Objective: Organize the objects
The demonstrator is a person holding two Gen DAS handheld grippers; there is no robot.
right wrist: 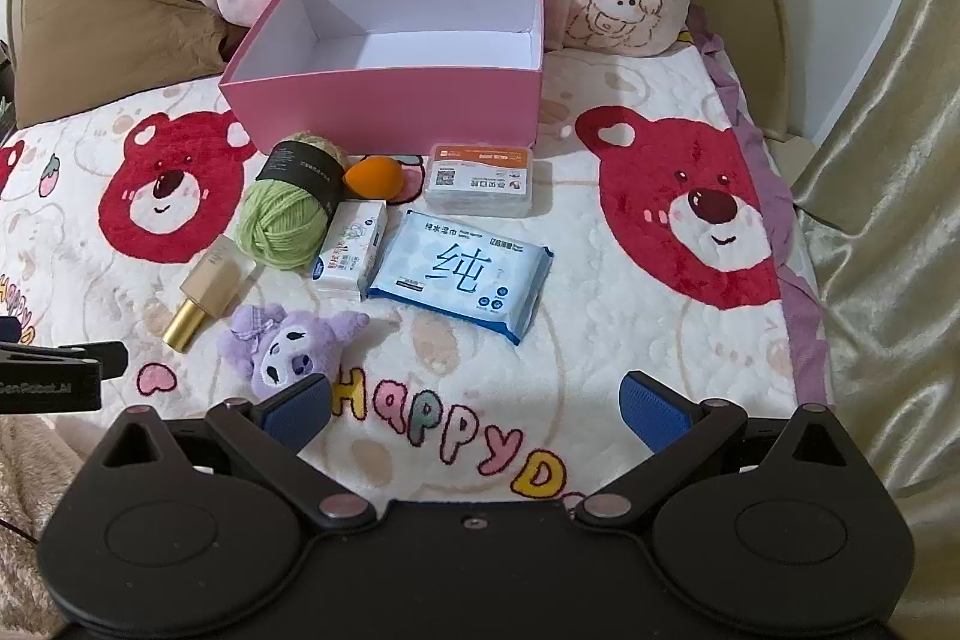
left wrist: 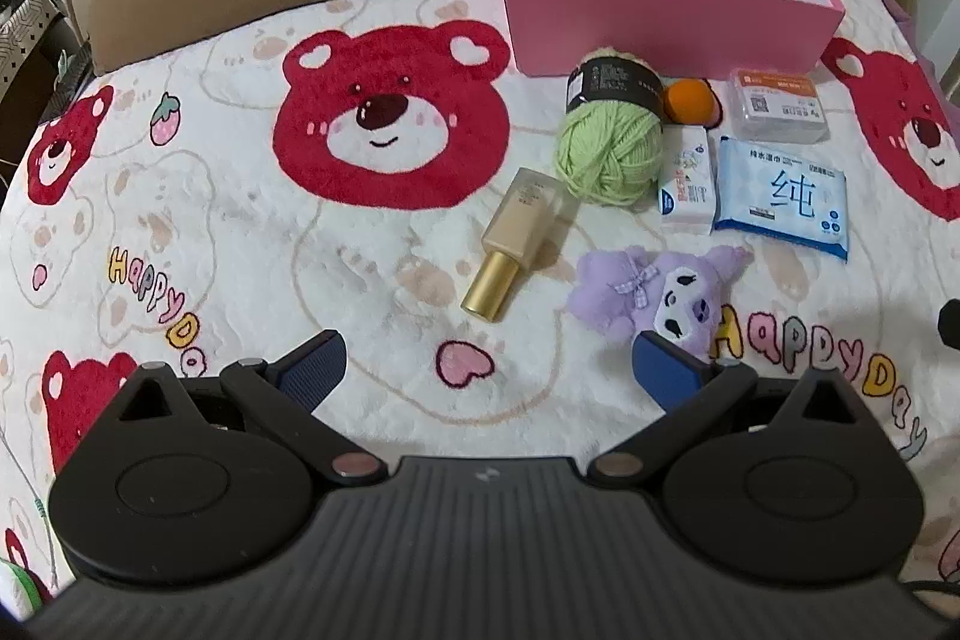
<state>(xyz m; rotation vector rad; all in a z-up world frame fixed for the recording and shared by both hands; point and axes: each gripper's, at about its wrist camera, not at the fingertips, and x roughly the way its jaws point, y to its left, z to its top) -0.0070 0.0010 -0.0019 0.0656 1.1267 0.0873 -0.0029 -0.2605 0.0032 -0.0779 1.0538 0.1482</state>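
On the bed blanket (right wrist: 600,316), from left to right, lie a bottle (right wrist: 207,289), yarn (right wrist: 282,226), a plush toy (right wrist: 288,346), a small carton (right wrist: 351,253), a wipes pack (right wrist: 462,274) and a clear case (right wrist: 480,178), clustered just before the empty pink box (right wrist: 390,100), probably their destination. Left claw (left wrist: 489,370) and right claw (right wrist: 474,406) hang released, holding nothing. An orange ball (right wrist: 372,178) sits half hidden behind the yarn.

Pink box (left wrist: 666,22), green yarn (left wrist: 609,154), red-bear-patterned blanket (left wrist: 240,244)

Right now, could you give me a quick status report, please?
Left gripper and right gripper open, holding nothing. Pink box empty. Seven items beside it.
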